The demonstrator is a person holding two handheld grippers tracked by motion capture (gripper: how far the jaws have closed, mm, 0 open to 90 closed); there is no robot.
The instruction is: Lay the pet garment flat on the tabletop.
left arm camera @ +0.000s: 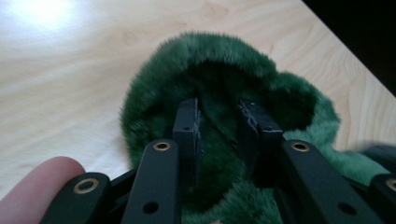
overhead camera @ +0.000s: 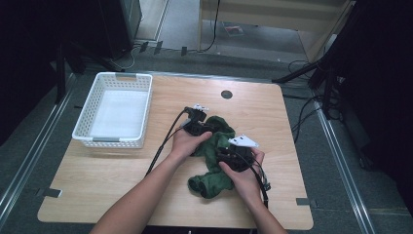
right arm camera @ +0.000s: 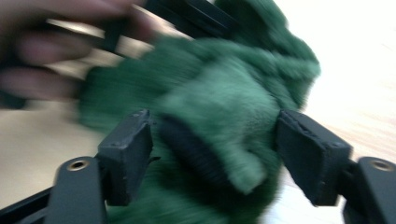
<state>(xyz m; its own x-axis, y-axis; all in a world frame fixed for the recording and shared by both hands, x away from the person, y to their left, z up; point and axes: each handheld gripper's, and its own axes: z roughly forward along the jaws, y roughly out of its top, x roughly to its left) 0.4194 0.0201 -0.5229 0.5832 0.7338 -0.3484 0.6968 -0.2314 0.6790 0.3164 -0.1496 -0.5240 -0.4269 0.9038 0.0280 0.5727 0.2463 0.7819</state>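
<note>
1. The step in hand looks like getting a hold on the green fleece garment [overhead camera: 214, 156], which lies bunched near the table's [overhead camera: 122, 190] middle, towards its right edge.
2. The left gripper [left arm camera: 219, 128] stands parted inside a furry opening, its pads not pressing.
3. The right gripper [right arm camera: 215, 154] straddles a fold, open.
4. Next, both need to close on fabric.
5. It is plush, dark green and crumpled.

The fuzzy cloth [overhead camera: 214, 151] is showing dark green all over, with no pattern. The table [overhead camera: 272, 117] is looking light brown with wavy wood lines. The basket [overhead camera: 115, 108] is looking white, with little holes in its walls. The left gripper [left arm camera: 219, 135] and right gripper [right arm camera: 215, 154] are showing black jaws.
</note>
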